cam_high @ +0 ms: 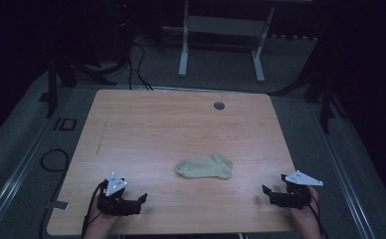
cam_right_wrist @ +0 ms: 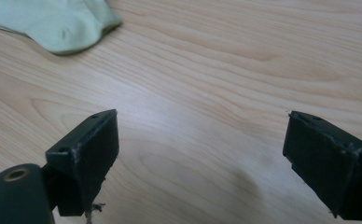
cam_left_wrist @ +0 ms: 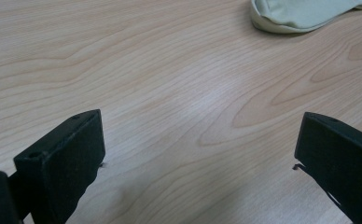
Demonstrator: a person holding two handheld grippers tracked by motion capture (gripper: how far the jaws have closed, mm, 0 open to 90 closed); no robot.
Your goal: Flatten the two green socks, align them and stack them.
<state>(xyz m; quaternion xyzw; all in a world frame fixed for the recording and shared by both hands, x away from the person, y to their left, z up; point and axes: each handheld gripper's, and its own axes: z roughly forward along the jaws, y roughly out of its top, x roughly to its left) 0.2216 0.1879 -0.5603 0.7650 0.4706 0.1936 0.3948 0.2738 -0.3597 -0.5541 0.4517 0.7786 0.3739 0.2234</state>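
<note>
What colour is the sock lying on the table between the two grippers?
The sock is a pale yellowish green, plain with no pattern; its colour shows best in the right gripper view.

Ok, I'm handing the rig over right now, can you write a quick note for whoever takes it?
Left gripper: open, holds nothing, low at the table's near left edge.
Right gripper: open, holds nothing, near right edge.
Sock: pale green, lies flat between the two grippers, a little farther up the table, apart from both.
Done: nothing yet, sock untouched.
Left: reach in and handle the sock.
</note>
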